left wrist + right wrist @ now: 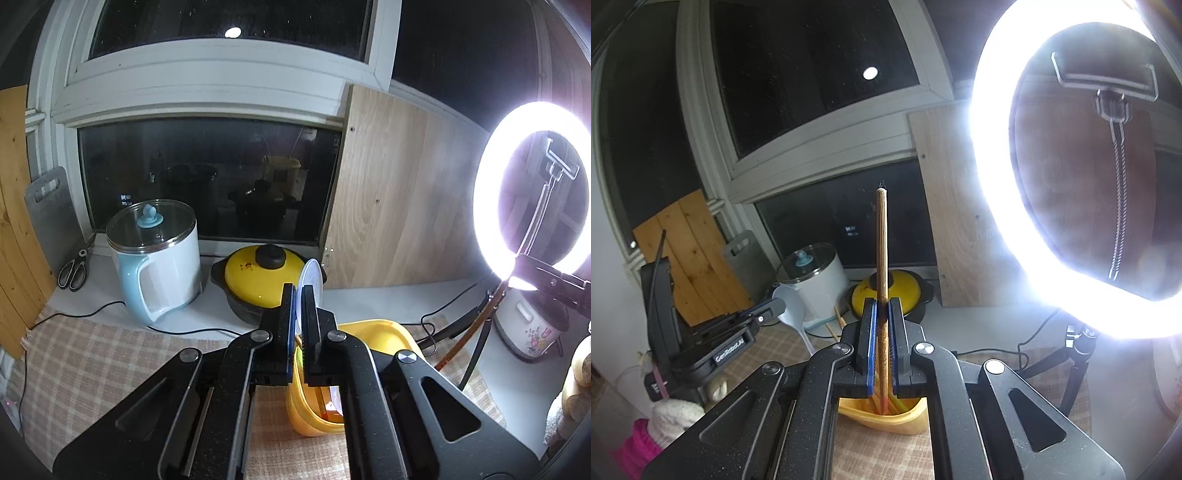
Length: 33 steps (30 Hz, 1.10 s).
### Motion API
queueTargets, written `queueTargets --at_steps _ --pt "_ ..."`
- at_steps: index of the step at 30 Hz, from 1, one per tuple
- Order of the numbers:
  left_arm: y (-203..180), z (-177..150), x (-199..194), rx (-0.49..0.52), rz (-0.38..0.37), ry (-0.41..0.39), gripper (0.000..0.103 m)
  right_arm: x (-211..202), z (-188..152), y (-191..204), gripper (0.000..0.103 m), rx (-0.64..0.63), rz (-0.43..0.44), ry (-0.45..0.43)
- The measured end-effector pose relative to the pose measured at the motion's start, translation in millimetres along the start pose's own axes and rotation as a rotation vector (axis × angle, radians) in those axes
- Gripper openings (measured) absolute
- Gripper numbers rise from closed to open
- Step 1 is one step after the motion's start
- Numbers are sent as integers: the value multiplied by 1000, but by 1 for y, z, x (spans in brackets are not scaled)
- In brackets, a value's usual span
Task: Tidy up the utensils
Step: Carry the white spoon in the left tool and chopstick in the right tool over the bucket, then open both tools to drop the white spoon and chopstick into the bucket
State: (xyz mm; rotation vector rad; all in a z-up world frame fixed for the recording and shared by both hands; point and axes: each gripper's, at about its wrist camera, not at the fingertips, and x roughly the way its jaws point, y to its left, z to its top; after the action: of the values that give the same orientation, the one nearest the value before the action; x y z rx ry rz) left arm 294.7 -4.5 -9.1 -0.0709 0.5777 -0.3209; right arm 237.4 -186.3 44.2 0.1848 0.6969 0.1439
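My left gripper is shut on a white plastic spoon, whose bowl sticks up beyond the fingertips. It hangs above the near left rim of a yellow tub standing on the checked cloth. In the right wrist view my right gripper is shut on a wooden chopstick that stands upright, its lower end over the yellow tub. The left gripper with the spoon shows at the left there. One more chopstick lies on the counter behind.
A white and blue electric pot and a black pot with a yellow lid stand by the window. Scissors lie far left. A bright ring light on a stand, a flowered cooker and cables are on the right.
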Motion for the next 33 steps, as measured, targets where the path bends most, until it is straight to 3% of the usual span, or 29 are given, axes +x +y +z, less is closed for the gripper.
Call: queueTargets --at_steps 18,31,33 --pt "-7 -28 34 2 -27 106 0 68 -35 -19 4 37 -19 200" --pt "-7 -33 37 -12 -47 153 1 81 -42 -23 5 54 -17 260" --pt "-6 -33 37 -24 -52 160 5 82 -43 -24 11 61 -14 271"
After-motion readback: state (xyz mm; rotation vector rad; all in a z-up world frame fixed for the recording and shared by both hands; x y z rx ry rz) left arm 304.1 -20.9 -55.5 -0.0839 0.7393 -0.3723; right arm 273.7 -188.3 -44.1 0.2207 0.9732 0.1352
